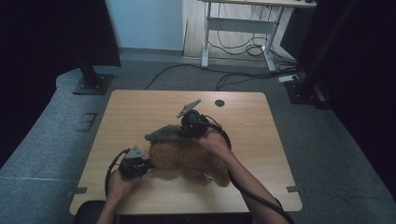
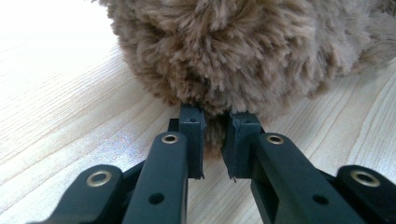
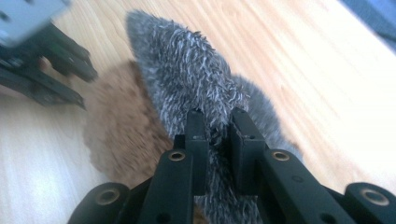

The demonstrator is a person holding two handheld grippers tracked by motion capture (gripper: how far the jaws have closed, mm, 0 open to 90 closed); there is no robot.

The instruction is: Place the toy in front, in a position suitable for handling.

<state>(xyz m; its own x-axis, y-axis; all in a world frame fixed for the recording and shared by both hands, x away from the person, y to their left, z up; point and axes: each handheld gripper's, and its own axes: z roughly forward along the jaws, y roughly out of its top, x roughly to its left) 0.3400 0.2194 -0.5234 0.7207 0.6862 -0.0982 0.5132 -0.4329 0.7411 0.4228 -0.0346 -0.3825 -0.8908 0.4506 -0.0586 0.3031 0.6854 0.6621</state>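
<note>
A brown furry plush toy [image 1: 189,159] lies in the middle of the wooden table [image 1: 140,112]. A grey knitted fuzzy piece [image 1: 164,134] stretches off its far side toward the left. My left gripper [image 1: 150,164] sits at the toy's left end, its jaws pinching a tuft of brown fur [image 2: 215,135]. My right gripper [image 1: 183,132] is over the toy's far side, shut on the grey fuzzy piece [image 3: 187,79], which is lifted and pulled away from the brown plush [image 3: 121,126]. The left gripper [image 3: 42,70] shows blurred in the right gripper view's upper left.
The table has a round cable hole [image 1: 219,102] near its far edge. Black stand bases [image 1: 92,84] sit on the grey carpet beyond the table, with a white desk frame [image 1: 238,32] and loose cables behind. Bare wood lies left and right of the toy.
</note>
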